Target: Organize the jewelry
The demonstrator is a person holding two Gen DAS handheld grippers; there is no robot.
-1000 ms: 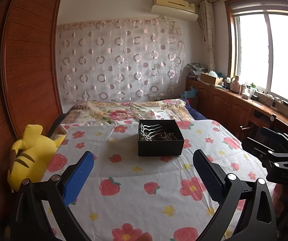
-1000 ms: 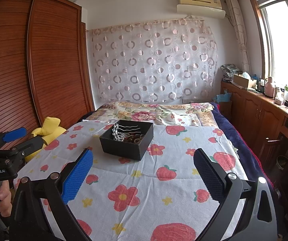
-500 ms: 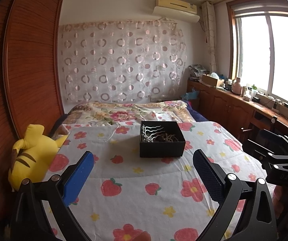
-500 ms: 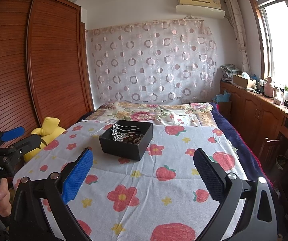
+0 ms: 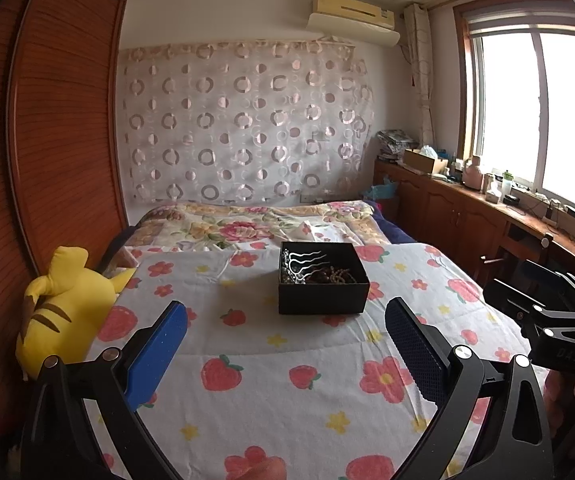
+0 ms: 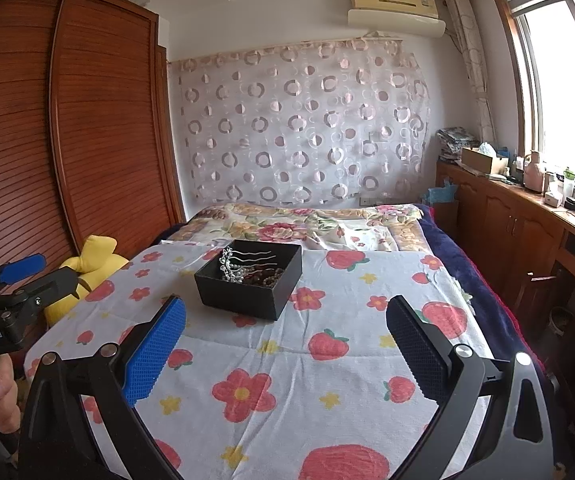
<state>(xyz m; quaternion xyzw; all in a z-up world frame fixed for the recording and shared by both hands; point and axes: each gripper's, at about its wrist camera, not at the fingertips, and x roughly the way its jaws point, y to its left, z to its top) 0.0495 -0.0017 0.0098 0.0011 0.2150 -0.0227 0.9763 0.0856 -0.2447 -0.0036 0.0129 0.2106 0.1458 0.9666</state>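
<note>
A black open box (image 5: 322, 289) (image 6: 252, 287) sits in the middle of a bed with a strawberry-and-flower sheet (image 5: 271, 376) (image 6: 295, 364). Inside it lie a silver hair comb (image 5: 303, 258) (image 6: 243, 262) and dark bead strings (image 5: 337, 276) (image 6: 269, 279). My left gripper (image 5: 285, 344) hovers open above the sheet, well short of the box. My right gripper (image 6: 285, 344) is also open and empty, with the box ahead and slightly left. Each gripper shows at the edge of the other's view: the right one (image 5: 527, 300), the left one (image 6: 35, 276).
A yellow plush toy (image 5: 63, 308) (image 6: 87, 264) leans at the bed's left edge against a wooden wardrobe (image 5: 59, 140). A floral quilt (image 5: 255, 226) lies folded at the far end. Wooden cabinets (image 6: 527, 232) with clutter run under the window on the right.
The left wrist view has tilted up a little, so the box sits lower in frame. The right gripper has barely shifted. Both stay open and empty.
</note>
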